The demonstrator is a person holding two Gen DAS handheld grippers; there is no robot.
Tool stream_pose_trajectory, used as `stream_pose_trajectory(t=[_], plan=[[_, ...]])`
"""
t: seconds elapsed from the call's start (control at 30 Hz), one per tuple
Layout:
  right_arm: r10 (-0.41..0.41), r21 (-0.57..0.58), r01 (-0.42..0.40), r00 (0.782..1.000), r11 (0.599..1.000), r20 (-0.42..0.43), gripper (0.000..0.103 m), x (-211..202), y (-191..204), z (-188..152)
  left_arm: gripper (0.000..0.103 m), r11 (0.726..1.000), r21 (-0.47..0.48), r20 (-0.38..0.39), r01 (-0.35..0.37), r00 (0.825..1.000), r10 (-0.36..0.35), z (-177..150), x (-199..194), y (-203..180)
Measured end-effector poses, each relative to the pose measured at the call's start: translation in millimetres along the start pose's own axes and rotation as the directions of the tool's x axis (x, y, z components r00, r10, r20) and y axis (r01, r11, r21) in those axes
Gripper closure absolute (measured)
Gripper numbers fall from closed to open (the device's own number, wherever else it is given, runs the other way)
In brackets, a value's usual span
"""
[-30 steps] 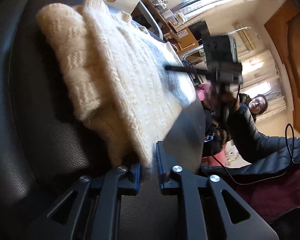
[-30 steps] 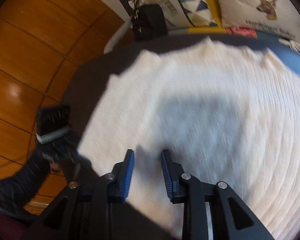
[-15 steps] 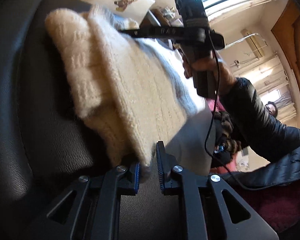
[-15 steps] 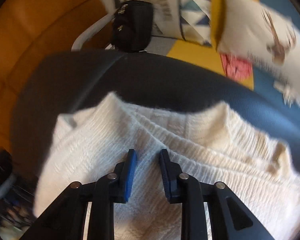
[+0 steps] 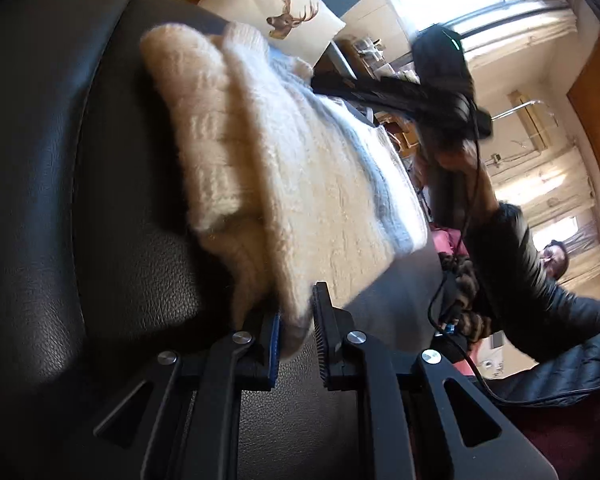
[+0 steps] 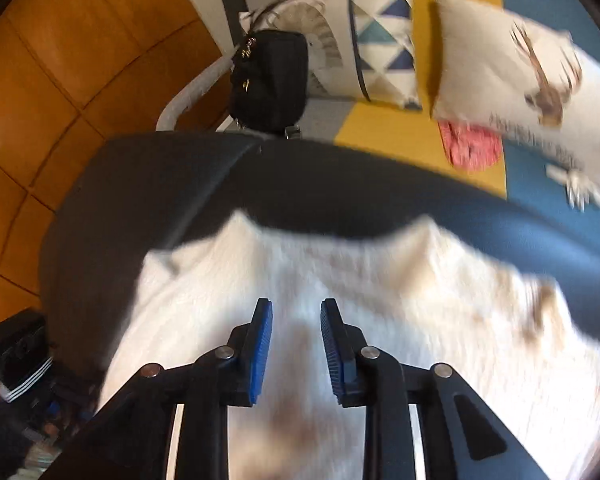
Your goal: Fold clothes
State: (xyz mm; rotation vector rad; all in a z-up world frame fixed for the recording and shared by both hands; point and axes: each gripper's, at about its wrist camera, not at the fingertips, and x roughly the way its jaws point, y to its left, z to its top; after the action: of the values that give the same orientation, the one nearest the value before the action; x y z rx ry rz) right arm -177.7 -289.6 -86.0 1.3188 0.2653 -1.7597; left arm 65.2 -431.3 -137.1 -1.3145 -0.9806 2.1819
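The cream sweater (image 5: pixel 284 168) lies folded on the black seat (image 5: pixel 80 280). Its near corner sits between the left claw (image 5: pixel 296 332) fingers, probably pinched. The right claw (image 6: pixel 296 344), parted and empty, has lifted slightly above the sweater since half a second ago, so this fold seems laid.

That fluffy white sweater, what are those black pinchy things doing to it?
A person is folding the cream knit sweater on a black leather seat, holding a gripper in each hand. The left gripper has a corner of the sweater's edge between its fingers. The right gripper is above the middle of the sweater, jaws apart, gripping nothing. The sweater looks partly folded, with layers doubled over. Cushions, one a deer cushion, sit beyond the seat.
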Motion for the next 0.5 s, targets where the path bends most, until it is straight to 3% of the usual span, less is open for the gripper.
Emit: stream_pose_trajectory(t=[0.1,0.2,0.27,0.37,0.47,0.5], plan=[[-0.007,0.023,0.008,1.0,1.0,-0.028,0.073,-14,-8,-25,0.088,1.0,-0.008,-0.002,-0.011,1.0,0.011,0,2,-1],[-0.043,-0.003,0.043,0.999,0.999,0.001,0.064,-20,-12,-44,0.088,0.999,-0.004,0.001,-0.032,0.999,0.032,-1,3,-5],[-0.034,-0.044,0.034,0.999,0.998,0.015,0.038,-9,-7,-46,0.088,0.999,-0.012,0.0,-0.042,0.999,0.042,-1,3,-5],[-0.069,-0.135,0.072,0.997,0.988,0.026,0.015,10,12,-46,0.087,0.998,-0.019,-0.001,-0.053,0.999,0.053,-2,7,-8],[-0.162,-0.157,0.166,0.986,0.973,0.039,0.014,18,27,-51,0.087,0.998,-0.02,-0.004,-0.06,0.998,0.06,-2,11,-9],[-0.145,-0.112,0.147,0.989,0.983,0.026,0.014,17,24,-49,0.087,0.998,-0.02,-0.005,-0.061,0.998,0.06,-2,12,-8]])
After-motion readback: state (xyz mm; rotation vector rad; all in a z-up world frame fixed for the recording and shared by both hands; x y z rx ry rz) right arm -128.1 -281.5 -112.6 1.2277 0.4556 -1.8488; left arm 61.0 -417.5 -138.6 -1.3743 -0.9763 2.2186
